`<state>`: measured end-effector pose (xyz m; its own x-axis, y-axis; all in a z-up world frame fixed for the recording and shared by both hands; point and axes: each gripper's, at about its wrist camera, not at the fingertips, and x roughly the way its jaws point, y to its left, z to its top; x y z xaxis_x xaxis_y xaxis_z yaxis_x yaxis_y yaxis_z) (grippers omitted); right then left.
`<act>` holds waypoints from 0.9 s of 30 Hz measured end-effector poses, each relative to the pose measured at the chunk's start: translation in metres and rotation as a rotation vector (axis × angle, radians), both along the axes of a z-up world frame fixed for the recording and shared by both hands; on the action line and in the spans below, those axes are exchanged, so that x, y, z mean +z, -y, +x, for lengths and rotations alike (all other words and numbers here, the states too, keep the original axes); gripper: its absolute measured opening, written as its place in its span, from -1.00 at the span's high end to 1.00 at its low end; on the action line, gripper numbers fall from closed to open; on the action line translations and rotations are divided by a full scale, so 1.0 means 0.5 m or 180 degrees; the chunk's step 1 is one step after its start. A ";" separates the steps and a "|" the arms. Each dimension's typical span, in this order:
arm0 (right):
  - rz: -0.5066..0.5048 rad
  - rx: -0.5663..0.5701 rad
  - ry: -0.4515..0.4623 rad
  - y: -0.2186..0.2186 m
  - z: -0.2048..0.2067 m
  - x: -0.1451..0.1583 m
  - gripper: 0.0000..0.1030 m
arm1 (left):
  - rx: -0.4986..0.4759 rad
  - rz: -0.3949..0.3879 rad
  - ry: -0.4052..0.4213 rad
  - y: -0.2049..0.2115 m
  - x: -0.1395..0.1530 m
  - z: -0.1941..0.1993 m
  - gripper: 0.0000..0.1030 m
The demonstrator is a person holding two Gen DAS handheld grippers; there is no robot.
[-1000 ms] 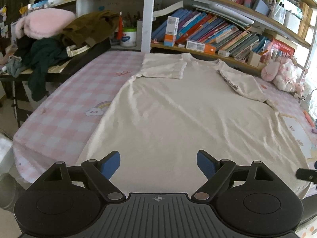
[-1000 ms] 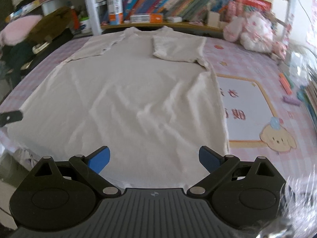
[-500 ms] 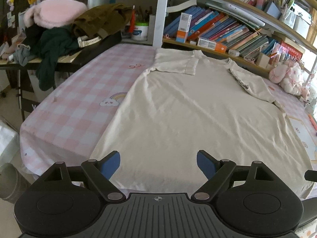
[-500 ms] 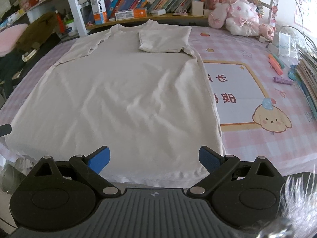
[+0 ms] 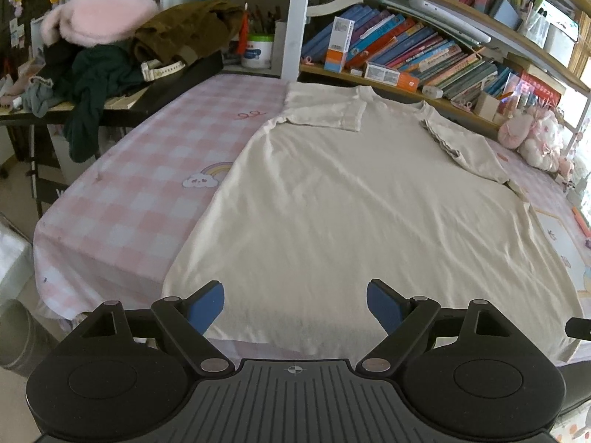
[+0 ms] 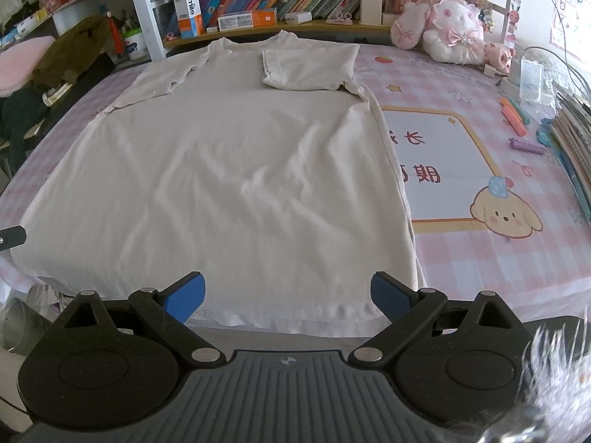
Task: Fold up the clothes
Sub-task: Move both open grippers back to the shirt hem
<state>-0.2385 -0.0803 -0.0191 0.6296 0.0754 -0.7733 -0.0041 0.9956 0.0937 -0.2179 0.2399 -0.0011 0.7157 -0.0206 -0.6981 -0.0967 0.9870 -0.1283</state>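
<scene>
i see the cream t-shirt (image 5: 351, 203) spread flat on the pink checked desk (image 5: 140, 184), both sleeves folded in, hem toward me. my left hand-held gripper (image 5: 295, 304) and right hand-held gripper (image 6: 288, 295) hover at that hem, jaws wide and empty. i'd pinch both hem corners evenly, then carry them toward the collar.

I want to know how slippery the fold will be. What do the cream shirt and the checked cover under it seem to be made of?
The cream shirt looks like soft matte knit, probably cotton jersey: it lies limp with shallow wrinkles and a stitched hem. The pink checked cover looks like thin printed woven cloth, matte, draping over the edge; its fibre cannot be told.
</scene>
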 end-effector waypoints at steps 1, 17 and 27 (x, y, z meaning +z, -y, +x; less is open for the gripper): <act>0.0001 -0.0001 -0.0001 0.000 0.000 0.000 -0.88 | -0.0002 0.0002 -0.0002 0.001 0.000 0.000 -0.69; 0.0020 0.0011 -0.0011 0.010 -0.005 -0.001 -0.88 | 0.0042 0.0022 -0.0007 0.003 -0.002 -0.015 -0.69; 0.0109 -0.0126 -0.0087 0.040 -0.017 -0.006 -0.88 | 0.0140 0.0042 -0.0036 -0.025 -0.005 -0.032 -0.69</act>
